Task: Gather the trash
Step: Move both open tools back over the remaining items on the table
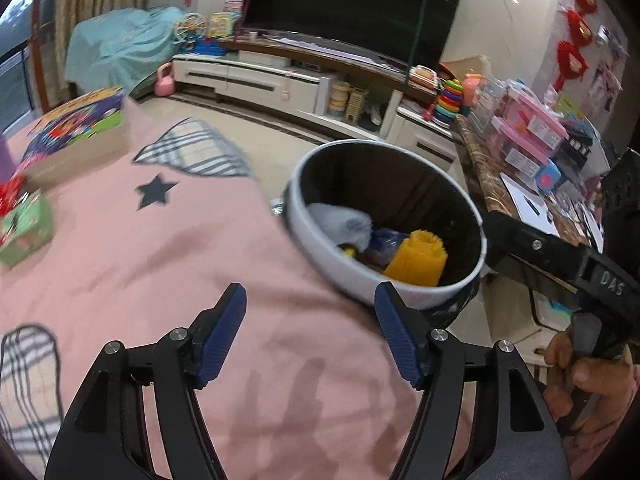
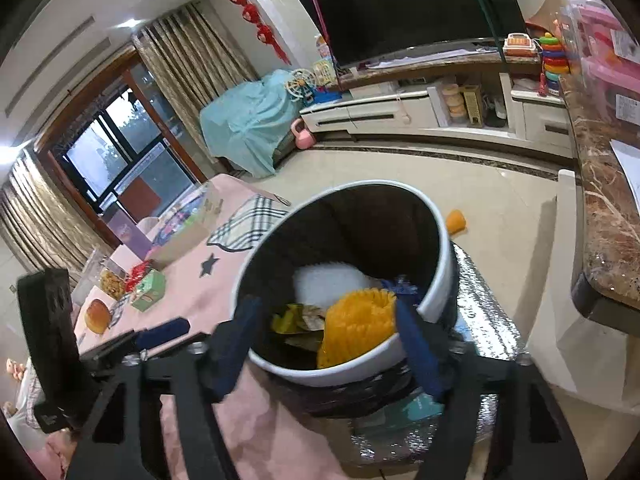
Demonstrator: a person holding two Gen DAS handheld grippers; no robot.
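A white bin with a black inside is seen at the edge of a pink tablecloth. In the left camera it sits at about 1 o'clock from the left gripper. The blue fingers of that gripper are spread wide, and nothing is held between them.

Inside the bin, a yellow ribbed cup is seen lying on its side. A white crumpled paper is beside it, at about 10 o'clock.

The right gripper is held over the near rim of the bin. Its fingers are spread too, and nothing is pinched. Another yellow piece lies on the floor past the bin, at about 1 o'clock.
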